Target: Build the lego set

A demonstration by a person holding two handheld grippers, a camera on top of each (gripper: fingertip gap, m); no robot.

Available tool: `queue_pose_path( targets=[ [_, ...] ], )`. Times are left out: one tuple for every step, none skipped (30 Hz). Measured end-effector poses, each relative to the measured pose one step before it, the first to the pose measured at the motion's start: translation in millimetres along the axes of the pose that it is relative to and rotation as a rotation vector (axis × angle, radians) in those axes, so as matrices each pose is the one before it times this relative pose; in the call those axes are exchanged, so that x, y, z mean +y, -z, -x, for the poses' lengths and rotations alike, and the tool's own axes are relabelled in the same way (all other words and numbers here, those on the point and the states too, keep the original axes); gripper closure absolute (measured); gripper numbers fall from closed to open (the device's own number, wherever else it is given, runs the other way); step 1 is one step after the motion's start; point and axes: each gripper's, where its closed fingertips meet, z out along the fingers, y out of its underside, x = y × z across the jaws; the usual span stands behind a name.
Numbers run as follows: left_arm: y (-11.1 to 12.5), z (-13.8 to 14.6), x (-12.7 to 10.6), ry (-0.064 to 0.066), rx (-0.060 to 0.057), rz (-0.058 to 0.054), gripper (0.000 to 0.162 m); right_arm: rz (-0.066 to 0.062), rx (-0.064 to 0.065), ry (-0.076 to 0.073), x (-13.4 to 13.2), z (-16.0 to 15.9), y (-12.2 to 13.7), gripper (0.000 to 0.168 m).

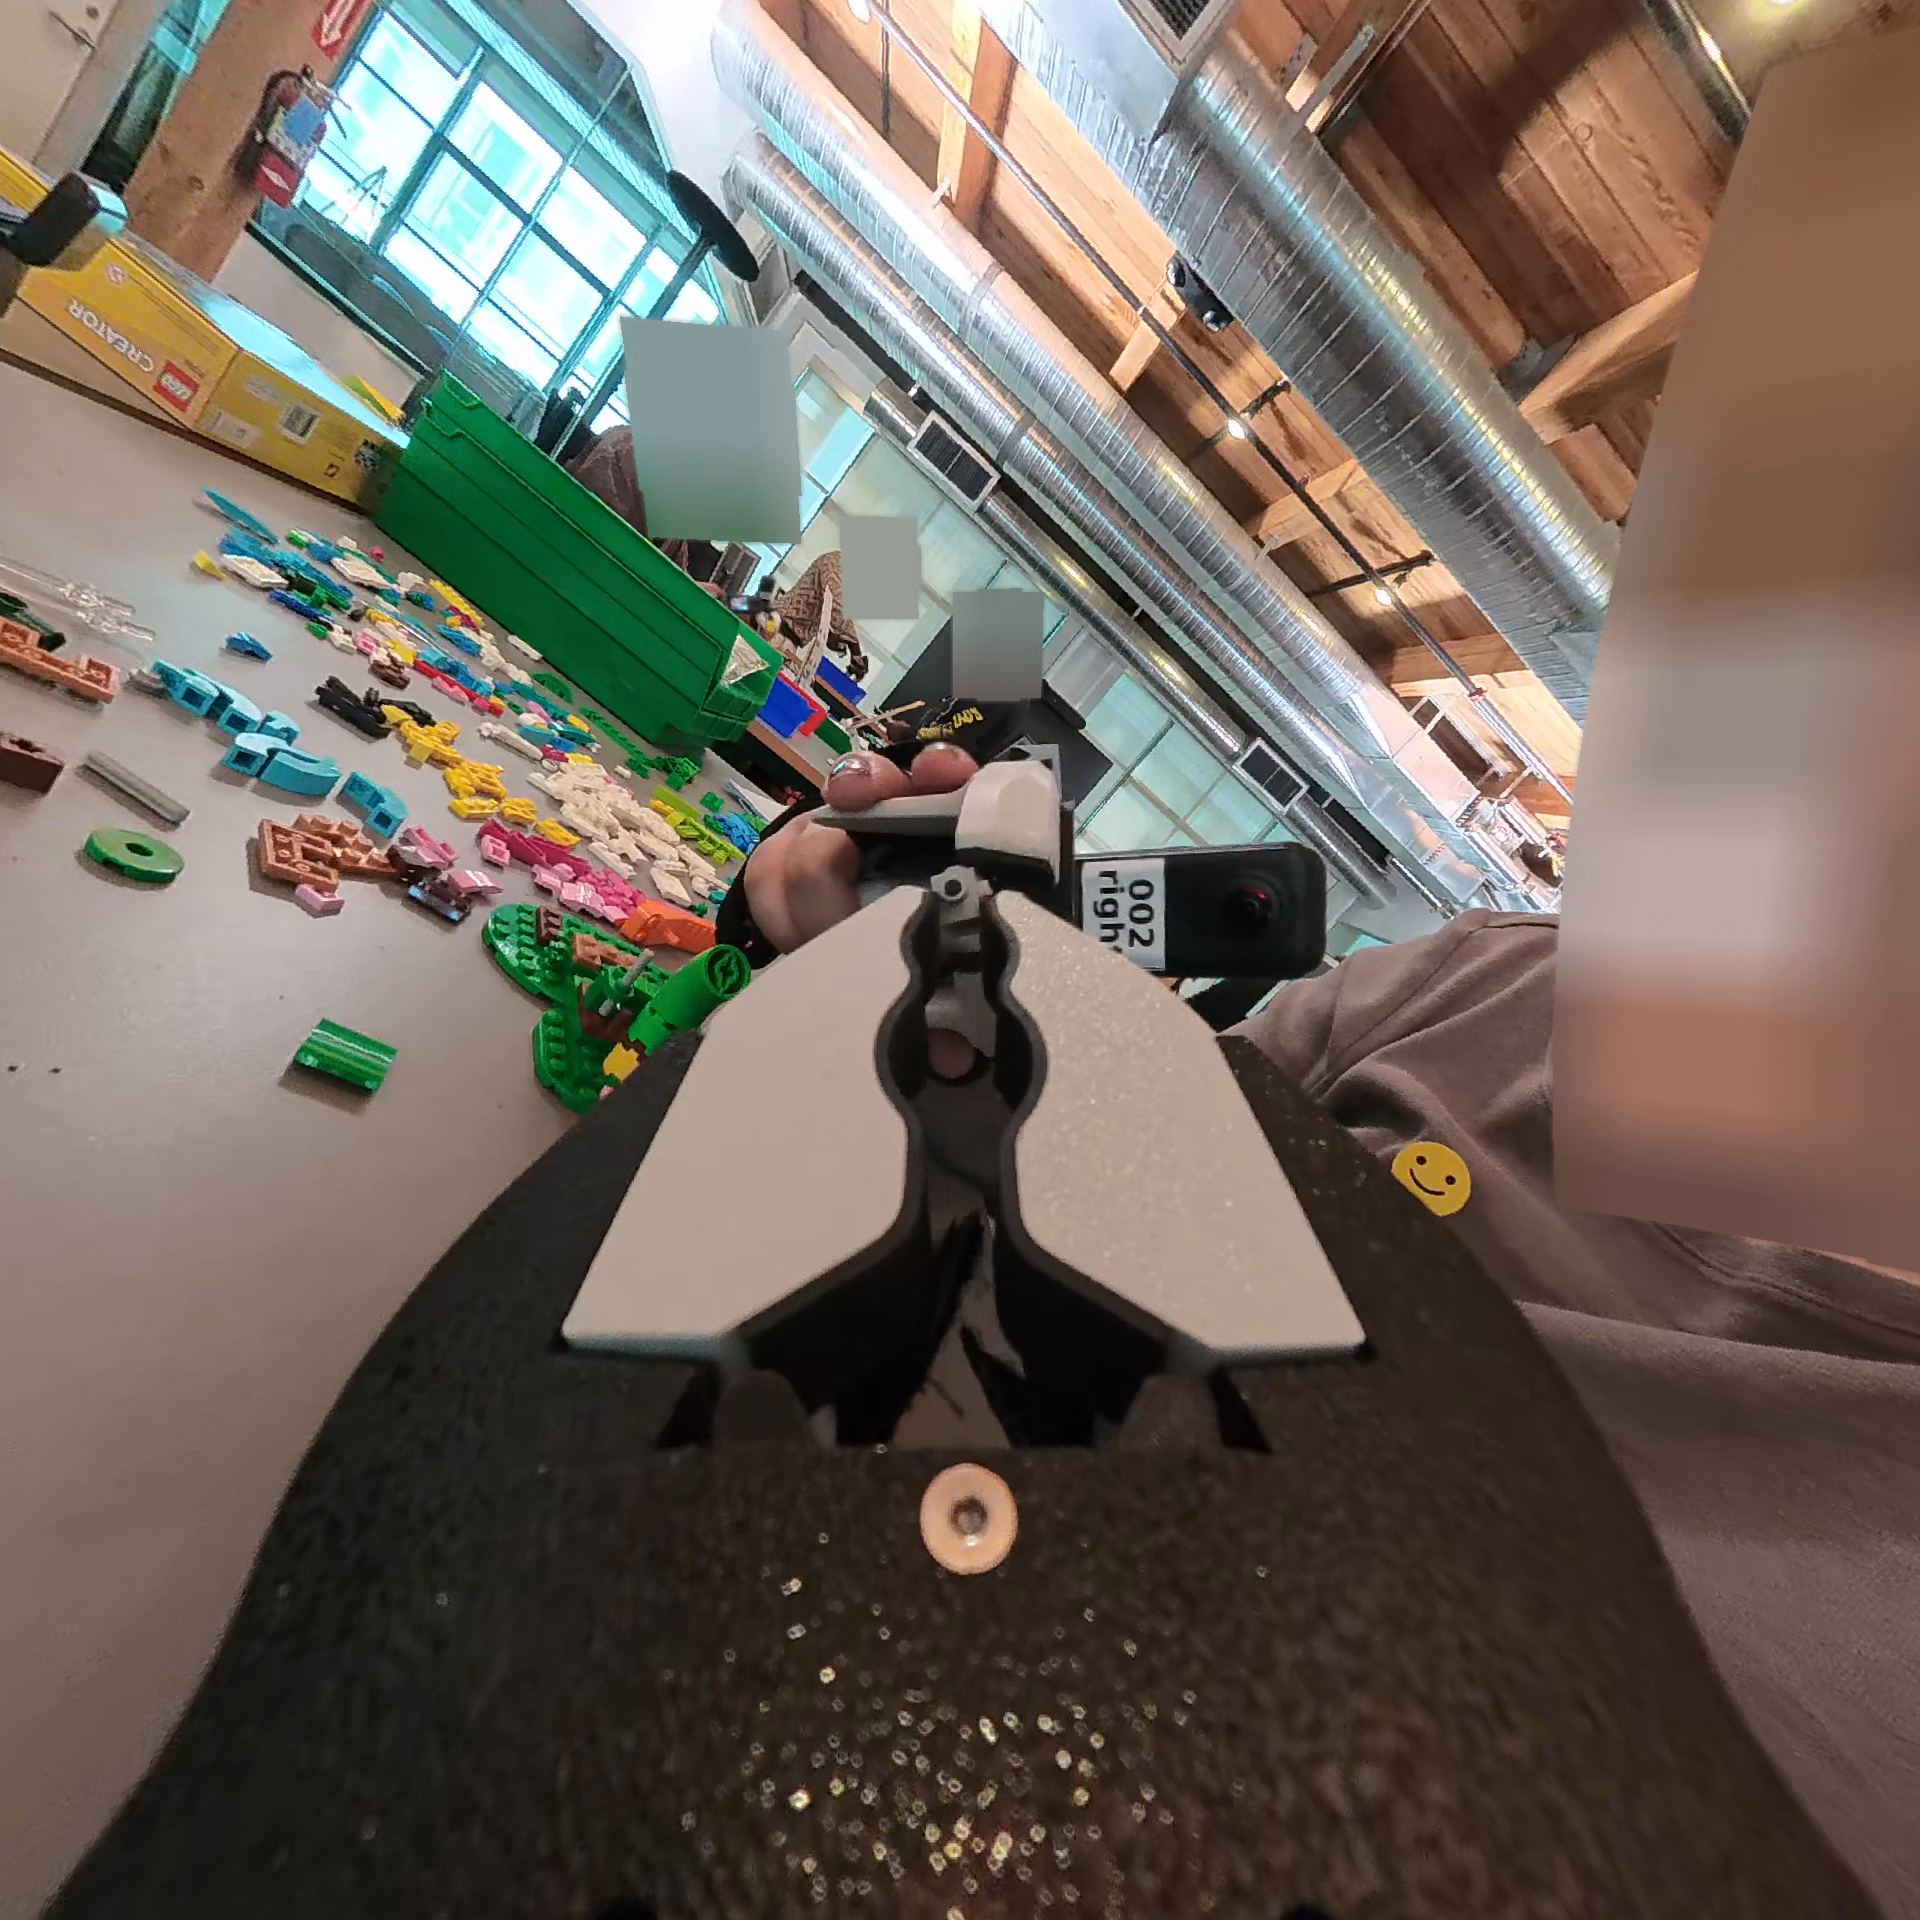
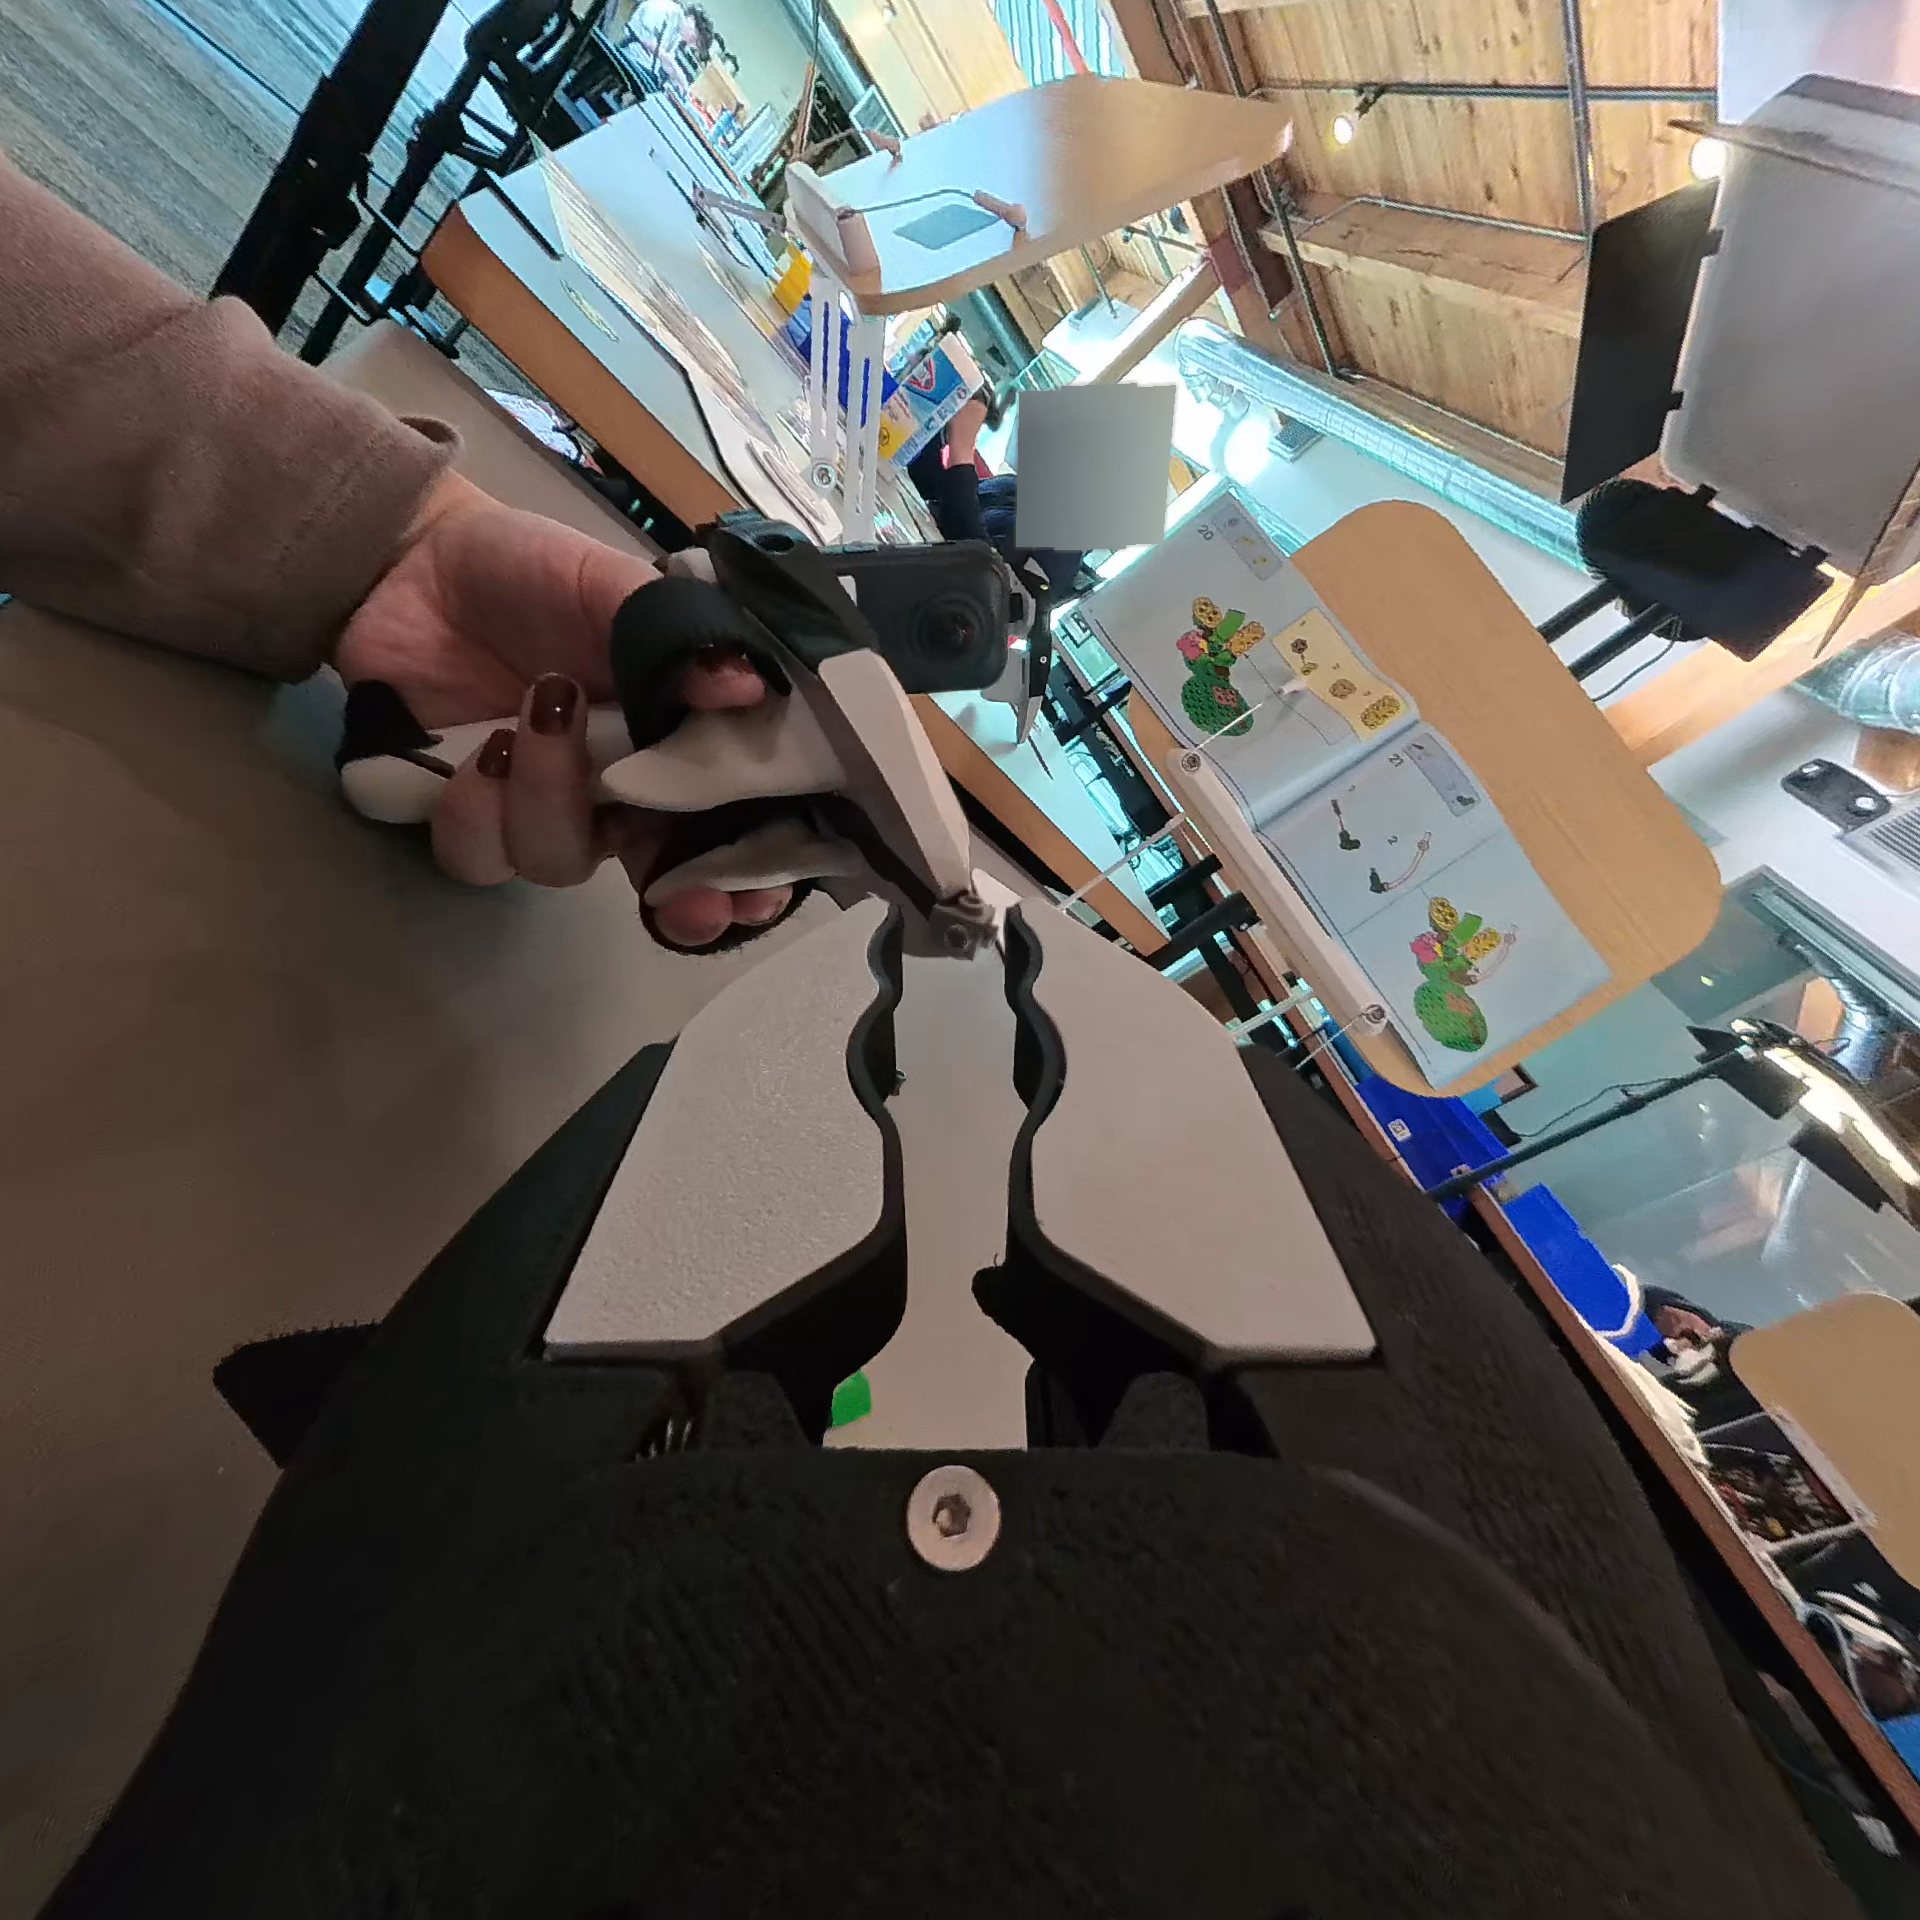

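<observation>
Left tongs (image 1: 961, 914), matte white pads on grainy black body, gripped a small grey lego piece (image 1: 954, 891).
Right tongs (image 2: 951, 925) stood slightly parted around that angular piece; loose glossy bricks (image 1: 499, 748) covered the smooth worktop (image 1: 156, 1143).

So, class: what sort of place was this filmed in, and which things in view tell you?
Probably a shared workshop or maker space: exposed metal ducts under a timber ceiling, several worktables, and sorted loose bricks beside green bins.

Left gripper (image 1: 958, 902) and right gripper (image 2: 951, 925) meet tip-to-tip, jaws nearly closed.
</observation>
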Motion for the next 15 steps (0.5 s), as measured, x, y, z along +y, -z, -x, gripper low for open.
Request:
queue_pose_path(
  targets=[
    [-0.82,-0.25,0.98,0.0008,0.0020,0.0044,0.155,0.0037,0.0048,0.0015,0.37,-0.36,-0.38,0.152],
    [-0.67,0.30,0.63,0.0027,-0.0010,0.0025,0.154,0.0101,0.0058,0.0026,1.26,-0.60,-0.54,0.157],
    [0.14,1.34,0.11,0.0025,-0.0069,-0.0008,0.155,0.0122,-0.0019,0.0023,1.49,-0.08,-0.36,0.157],
    [0.24,0.28,0.86,0.0080,0.0016,0.0059,0.155,0.0076,-0.0123,-0.0034,0.85,0.77,0.00,0.157],
    [0.00,-1.19,1.40,0.0096,0.0098,0.0090,0.154,-0.0020,-0.0198,-0.0121,-0.57,1.18,0.45,0.158],
    [-0.03,-1.52,1.78,0.0101,0.0116,0.0099,0.155,-0.0060,-0.0266,-0.0185,-1.25,1.58,0.96,0.158],
    [-0.25,-1.69,1.97,0.0118,0.0137,0.0102,0.152,-0.0068,-0.0305,-0.0192,-1.38,1.87,1.26,0.158],
    [-0.50,-1.86,1.52,0.0139,0.0164,0.0096,0.149,-0.0090,-0.0281,-0.0152,-1.56,1.89,1.41,0.158],
    [-0.51,-2.12,1.18,0.0149,0.0202,0.0075,0.146,-0.0079,-0.0218,-0.0093,-1.07,1.57,1.32,0.158],
    [-0.47,-2.44,1.24,0.0183,0.0238,0.0085,0.143,0.0006,-0.0145,-0.0026,0.40,1.13,0.91,0.158],
    [-0.06,-0.47,1.33,0.0202,0.0101,0.0087,0.138,0.0056,-0.0111,0.0029,1.38,1.15,0.52,0.158],
    [-0.38,1.97,1.90,0.0172,-0.0075,0.0128,0.136,0.0057,-0.0007,0.0049,1.29,0.02,0.23,0.158],
    [-0.99,1.45,2.51,0.0095,-0.0060,0.0180,0.137,0.0011,-0.0020,0.0041,0.27,0.53,-0.04,0.158],
    [-1.15,1.08,1.84,0.0009,-0.0063,0.0135,0.141,-0.0048,-0.0037,0.0026,-0.89,1.00,-0.21,0.158],
    [-0.82,1.65,0.98,-0.0018,-0.0116,0.0071,0.144,-0.0038,-0.0100,-0.0007,-0.89,1.98,-0.52,0.159]
  ],
)
